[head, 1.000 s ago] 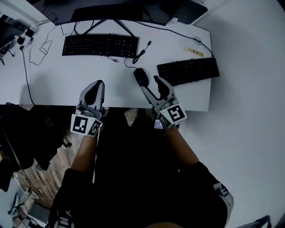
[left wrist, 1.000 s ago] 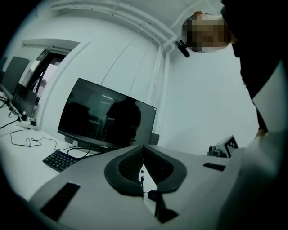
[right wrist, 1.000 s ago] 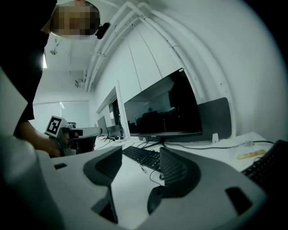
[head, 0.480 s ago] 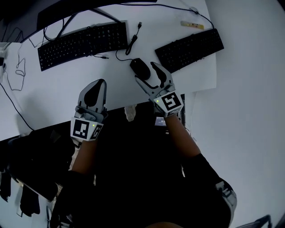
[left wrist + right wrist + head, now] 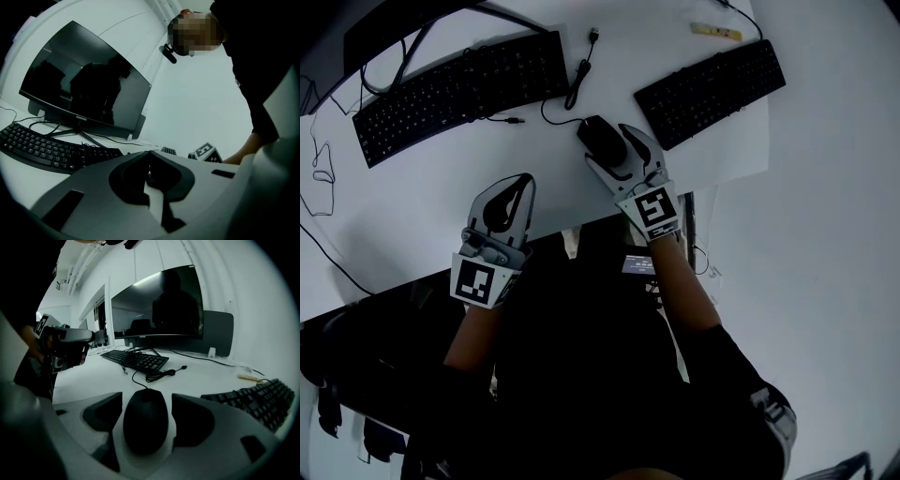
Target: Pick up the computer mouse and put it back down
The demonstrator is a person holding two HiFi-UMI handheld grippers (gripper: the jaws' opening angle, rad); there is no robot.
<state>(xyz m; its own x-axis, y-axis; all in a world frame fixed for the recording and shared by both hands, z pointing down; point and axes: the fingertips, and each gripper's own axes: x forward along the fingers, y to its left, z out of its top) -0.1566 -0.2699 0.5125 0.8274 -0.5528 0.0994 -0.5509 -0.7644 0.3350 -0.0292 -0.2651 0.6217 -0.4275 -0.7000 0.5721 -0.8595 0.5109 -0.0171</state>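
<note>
The mouse (image 5: 600, 138) sat on the bench (image 5: 422, 187), unmoved since earlier, between the right tool's (image 5: 146, 399) jaws, which had just been opening wide. The left tool (image 5: 149, 154) hung closed and empty.

Figure: dim, cool-toned wide-angle views under diffuse light.
The white desk (image 5: 412, 202) is the brightest area and carries only faint, soft shadows. Below its near edge the person's lap (image 5: 581, 375) falls almost black. Every frame bows and darkens toward its corners. The monitor (image 5: 157, 310) mirrors a dark silhouette. The left gripper (image 5: 149, 154) looks soft nearest the lens.
</note>
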